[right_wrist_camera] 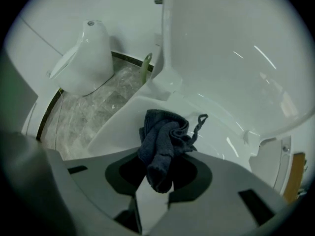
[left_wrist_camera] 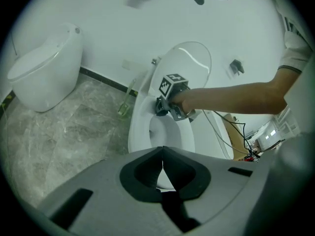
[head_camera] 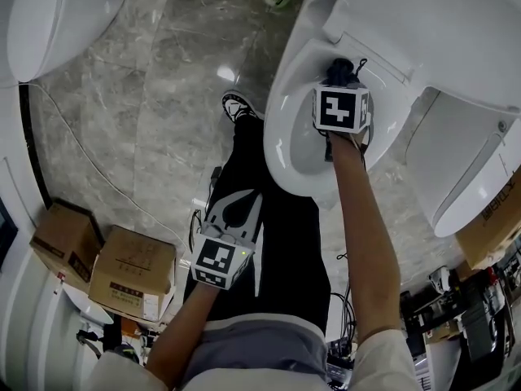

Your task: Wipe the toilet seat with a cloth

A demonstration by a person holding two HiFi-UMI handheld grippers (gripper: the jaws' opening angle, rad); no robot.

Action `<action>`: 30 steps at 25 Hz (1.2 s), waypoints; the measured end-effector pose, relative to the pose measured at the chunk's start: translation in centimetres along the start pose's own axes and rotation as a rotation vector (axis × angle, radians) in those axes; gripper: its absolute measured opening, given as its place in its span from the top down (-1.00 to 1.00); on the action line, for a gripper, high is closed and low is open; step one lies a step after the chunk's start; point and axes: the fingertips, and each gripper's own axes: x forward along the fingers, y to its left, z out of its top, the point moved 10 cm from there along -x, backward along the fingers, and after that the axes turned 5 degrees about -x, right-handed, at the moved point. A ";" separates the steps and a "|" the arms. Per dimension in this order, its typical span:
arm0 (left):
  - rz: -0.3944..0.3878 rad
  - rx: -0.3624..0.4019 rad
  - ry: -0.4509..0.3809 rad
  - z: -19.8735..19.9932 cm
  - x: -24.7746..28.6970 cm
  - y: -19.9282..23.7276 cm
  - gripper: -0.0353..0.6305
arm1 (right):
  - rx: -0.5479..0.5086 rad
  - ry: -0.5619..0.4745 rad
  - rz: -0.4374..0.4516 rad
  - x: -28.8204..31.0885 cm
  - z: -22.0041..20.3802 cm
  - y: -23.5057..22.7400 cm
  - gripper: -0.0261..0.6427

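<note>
Looking down in the head view, the right claw (head_camera: 342, 76) points into a white ceramic toilet. It presses a bunched dark blue-grey terry cloth (head_camera: 340, 69) against the back of the white oval toilet seat (head_camera: 279, 141), just below the raised white lid (head_camera: 440, 31). The left claw (head_camera: 234, 206) hangs well apart, over the person's dark trousers. One likely slip: the wad sits at the inner edge, so a loosened grip would drop it into the bowl. Print on the brown cardboard boxes (head_camera: 134, 271) is too small to read.

The left gripper view shows that claw's jaws closed together with nothing between them. From there it cannot steady the lid, so a knock from the right arm could bring the lid down. No writing shows.

The right gripper view shows the jaws clamped on one folded end of the cloth. The rest, with a loose thread loop, lies on the seat beside the hinge. Since so little fabric touches, a pass may leave strips unwiped, and the hard jaws could scrape the seat if pushed lower. Nothing legible here either.
</note>
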 end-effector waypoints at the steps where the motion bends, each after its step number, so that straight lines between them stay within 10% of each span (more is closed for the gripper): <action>1: -0.005 -0.019 0.000 0.0 0.0 0.0 0.87 | -0.035 -0.005 -0.003 0.0 0.0 0.5 0.62; 12: 0.091 -0.201 -0.038 -1.1 -3.4 4.0 0.87 | -0.461 -0.015 -0.100 -0.7 -1.9 6.6 0.62; 30: 0.134 -0.250 -0.060 -3.0 -5.4 4.9 0.87 | -0.969 -0.069 -0.197 -2.2 -7.9 13.5 0.61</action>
